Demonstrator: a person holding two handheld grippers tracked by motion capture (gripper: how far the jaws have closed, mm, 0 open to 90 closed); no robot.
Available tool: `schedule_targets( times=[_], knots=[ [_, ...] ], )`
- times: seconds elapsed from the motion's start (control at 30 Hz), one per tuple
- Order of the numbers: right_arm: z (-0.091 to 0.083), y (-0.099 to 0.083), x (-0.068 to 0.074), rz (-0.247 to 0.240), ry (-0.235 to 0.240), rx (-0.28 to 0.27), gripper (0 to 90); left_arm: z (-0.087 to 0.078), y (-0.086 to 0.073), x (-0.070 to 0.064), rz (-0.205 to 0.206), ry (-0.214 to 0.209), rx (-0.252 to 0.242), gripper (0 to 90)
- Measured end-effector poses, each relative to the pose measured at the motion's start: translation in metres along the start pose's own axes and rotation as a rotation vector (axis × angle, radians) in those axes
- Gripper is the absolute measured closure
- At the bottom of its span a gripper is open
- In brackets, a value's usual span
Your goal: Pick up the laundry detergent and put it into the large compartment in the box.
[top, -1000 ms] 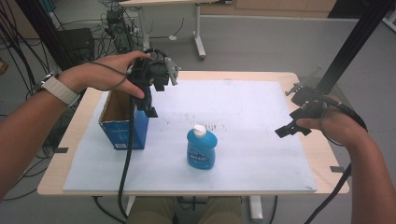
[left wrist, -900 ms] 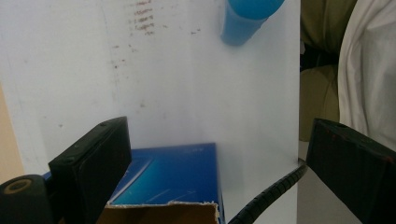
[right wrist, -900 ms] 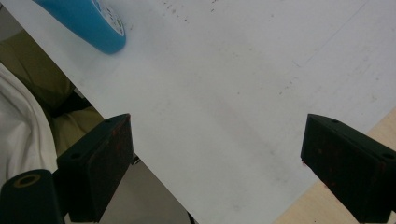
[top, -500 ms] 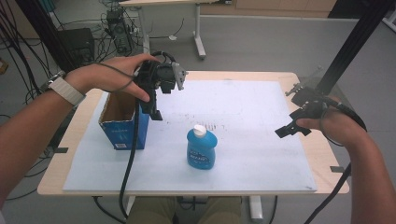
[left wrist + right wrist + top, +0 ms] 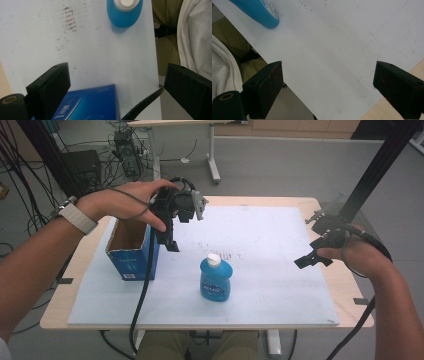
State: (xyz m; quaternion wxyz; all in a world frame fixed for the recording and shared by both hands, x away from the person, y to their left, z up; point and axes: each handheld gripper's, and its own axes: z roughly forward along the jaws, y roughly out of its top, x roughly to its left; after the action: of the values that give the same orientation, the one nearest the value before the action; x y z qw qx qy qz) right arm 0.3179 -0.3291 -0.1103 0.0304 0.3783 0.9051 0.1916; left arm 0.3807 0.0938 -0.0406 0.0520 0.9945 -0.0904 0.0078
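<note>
A blue bottle with a white cap stands upright near the middle of the white mat. An open blue cardboard box sits at the mat's left. My left gripper hangs open just right of the box's far corner, jaws pointing down and holding nothing. In the left gripper view the bottle lies ahead and the box sits low between the open jaws of the left gripper. My right gripper hovers open over the mat's right edge. In the right gripper view, the right gripper frames bare mat, with the bottle at top left.
The wooden table shows as a border around the mat. The left gripper's black cable drops past the box's front corner and off the near edge. A black post rises behind the right hand. Desks and cables stand on the floor beyond.
My left gripper has drifted a little to the right, away from above the box. The right gripper, bottle and box have stayed put.
</note>
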Motion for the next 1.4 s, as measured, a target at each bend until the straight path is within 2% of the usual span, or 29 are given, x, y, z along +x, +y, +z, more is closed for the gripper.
schedule_targets(
  times=[0.4, 0.77, 0.93, 1.4],
  knots=[
    [0.0, 0.002, 0.001, -0.007, -0.001, 0.002, 9.3, 0.0, 0.009, -0.002, 0.017, 0.01, -0.014, 7.9],
    [0.0, 0.001, 0.001, -0.006, 0.001, 0.001, 9.3, 0.001, 0.022, -0.005, 0.042, 0.014, 0.01, 8.1],
    [0.002, 0.0, 0.001, -0.007, 0.002, 0.001, 9.3, 0.005, 0.031, -0.006, 0.052, 0.012, 0.023, 8.1],
    [0.002, -0.003, 0.0, 0.0, 0.001, -0.003, 9.3, 0.017, 0.049, -0.008, 0.084, 0.008, 0.012, 8.0]
  ],
)
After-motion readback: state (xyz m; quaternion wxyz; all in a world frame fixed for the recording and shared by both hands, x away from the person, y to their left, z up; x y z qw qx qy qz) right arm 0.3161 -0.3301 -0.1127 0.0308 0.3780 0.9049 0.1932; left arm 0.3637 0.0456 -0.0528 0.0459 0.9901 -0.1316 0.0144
